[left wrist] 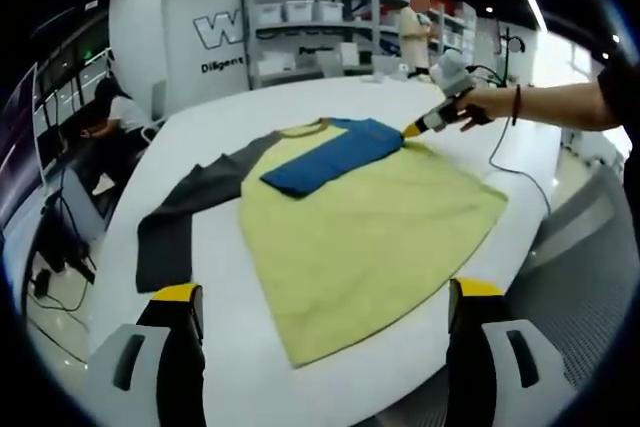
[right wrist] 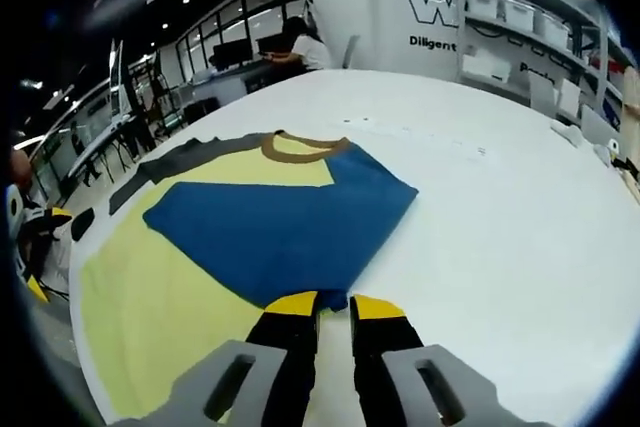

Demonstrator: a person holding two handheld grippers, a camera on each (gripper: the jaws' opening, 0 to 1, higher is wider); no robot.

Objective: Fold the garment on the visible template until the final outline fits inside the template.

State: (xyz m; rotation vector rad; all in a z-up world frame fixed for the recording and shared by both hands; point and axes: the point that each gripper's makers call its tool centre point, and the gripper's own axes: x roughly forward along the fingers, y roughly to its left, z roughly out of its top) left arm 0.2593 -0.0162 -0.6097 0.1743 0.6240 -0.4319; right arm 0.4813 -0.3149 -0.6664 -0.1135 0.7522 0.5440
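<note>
1. While the right gripper (right wrist: 333, 309) sits at the edge of the blue sleeve (right wrist: 275, 222), its jaws stand close together with a thin gap between them; I cannot tell whether cloth is caught there. If nothing is caught, any pull from here would likely leave the sleeve where it lies.
2. If the sleeve is caught, a quick tug could drag the whole garment (left wrist: 370, 237) sideways on the smooth white table (left wrist: 330, 392) and spoil the lay of the body.
3. Left gripper (left wrist: 325, 297) hangs above the near hem, jaws spread wide and holding nothing. With nothing pinning the hem, I judge the cloth free to slide or bunch.
4. Near corner of the hem lies close to the table's near edge; a pull that way could tip cloth over the side.
5. No template outline can be made out on the table, so the fit cannot be judged.
6. Garment: a long-sleeved top, yellow-green body, brown neck band (right wrist: 303, 145) at the far end, lying flat near the table's middle.
7. Blue sleeve is already folded across the upper chest, a flat slanted panel.
8. Grey sleeve (left wrist: 185, 217) on the left is unfolded, stretched out and bent toward the near side, well outside the body's outline. That fold is not yet done.
</note>
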